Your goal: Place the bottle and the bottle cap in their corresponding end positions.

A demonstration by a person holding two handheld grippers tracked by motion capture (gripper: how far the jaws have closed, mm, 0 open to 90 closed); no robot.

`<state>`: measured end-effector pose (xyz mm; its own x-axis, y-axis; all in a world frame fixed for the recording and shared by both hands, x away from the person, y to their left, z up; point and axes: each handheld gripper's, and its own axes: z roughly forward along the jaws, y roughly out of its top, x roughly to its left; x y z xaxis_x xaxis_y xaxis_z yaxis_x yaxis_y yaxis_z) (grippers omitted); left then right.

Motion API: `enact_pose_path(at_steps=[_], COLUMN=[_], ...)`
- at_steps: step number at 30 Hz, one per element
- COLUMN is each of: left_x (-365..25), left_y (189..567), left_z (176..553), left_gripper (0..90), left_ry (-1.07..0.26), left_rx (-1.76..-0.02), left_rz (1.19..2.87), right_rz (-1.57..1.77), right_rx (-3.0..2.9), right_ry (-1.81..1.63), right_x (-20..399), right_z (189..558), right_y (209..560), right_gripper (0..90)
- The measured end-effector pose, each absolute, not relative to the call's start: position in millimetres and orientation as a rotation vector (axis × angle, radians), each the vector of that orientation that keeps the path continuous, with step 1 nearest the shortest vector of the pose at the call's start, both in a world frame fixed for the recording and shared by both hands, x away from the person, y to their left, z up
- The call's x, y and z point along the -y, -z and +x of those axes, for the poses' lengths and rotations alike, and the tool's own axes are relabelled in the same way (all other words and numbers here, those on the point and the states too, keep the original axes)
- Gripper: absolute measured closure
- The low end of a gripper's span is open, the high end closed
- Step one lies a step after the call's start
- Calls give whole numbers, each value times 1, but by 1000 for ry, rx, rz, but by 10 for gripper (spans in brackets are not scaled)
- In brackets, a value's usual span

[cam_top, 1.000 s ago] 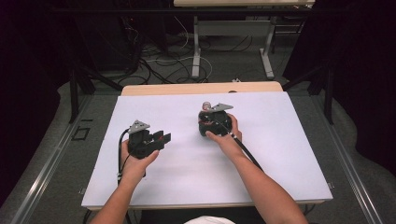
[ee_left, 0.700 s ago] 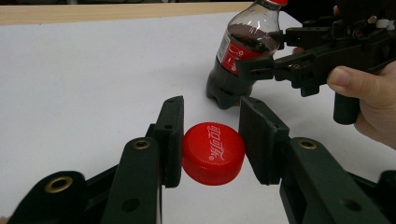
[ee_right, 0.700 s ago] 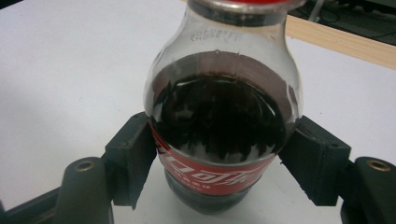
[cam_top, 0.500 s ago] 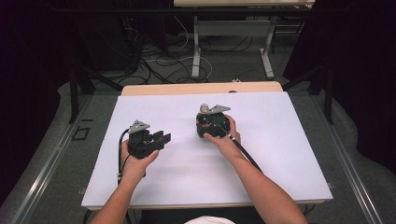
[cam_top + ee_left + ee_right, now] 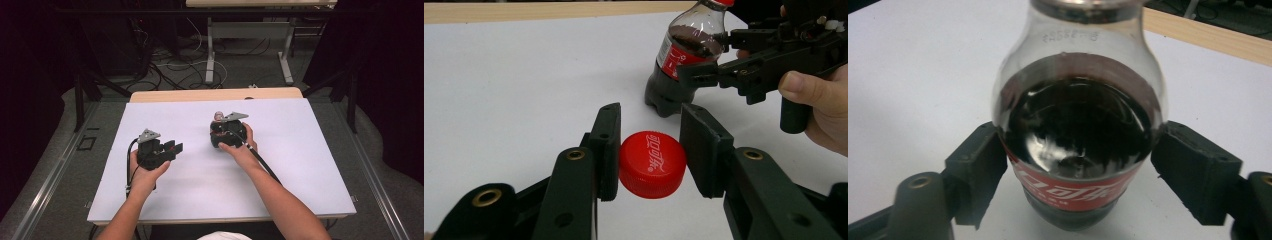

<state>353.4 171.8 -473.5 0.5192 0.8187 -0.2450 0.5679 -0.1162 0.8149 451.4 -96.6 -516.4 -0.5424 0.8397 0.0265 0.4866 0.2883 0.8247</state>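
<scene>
The right gripper [image 5: 218, 131] has just been opening its jaws since the frame a second earlier, while both hands sit where they were on the white table [image 5: 310, 165]. The cola bottle [image 5: 1079, 130] stands upright between those jaws; in the right gripper view a sliver of gap shows beside the far pad and the near one lies at the label's edge — the hold reads as loosened, the bottle standing on its own base. The left gripper [image 5: 650, 150] is clamped on the red cap [image 5: 652, 163], one pad pressing each side, the cap's printed top tilted toward the camera. From this gripper the bottle [image 5: 684, 55] lies ahead and a little to the right, near but apart, its long axis vertical and its neck well above the level of the held cap; a red band shows at the very top of the neck, too cropped to say what it is. In the high view the left gripper [image 5: 170, 148] points across the table toward the bottle [image 5: 218, 117]. The coming move likely turns on that offset — the cap must rise and come over the mouth, its open side facing down, and the left hand is the one carrying it.
</scene>
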Motion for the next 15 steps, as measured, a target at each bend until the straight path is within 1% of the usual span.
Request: enact_pose_path(at_steps=[4,9,11,14,15], left_x=[-172,-170,-169,-168,-167], left_y=[475,478,479,481,481], left_z=[354,355,355,356,356], left_gripper=[621,620,620,620,620], left_ry=[-321,-316,-318,-317,-309], left_rx=[-1162,-1165,-1165,-1165,-1168], left_rz=[1811,1818,1819,1826,1833], right_rz=[1212,1228,1221,1212,1217], right_rx=[-2154,-2152,-2158,-2157,-2161], right_ry=[-1160,-1166,-1174,-1164,-1160], right_x=[100,104,107,110,111], right_z=[450,444,441,436,434], right_y=[516,513,513,511,510], right_gripper=[150,127,94,1,0])
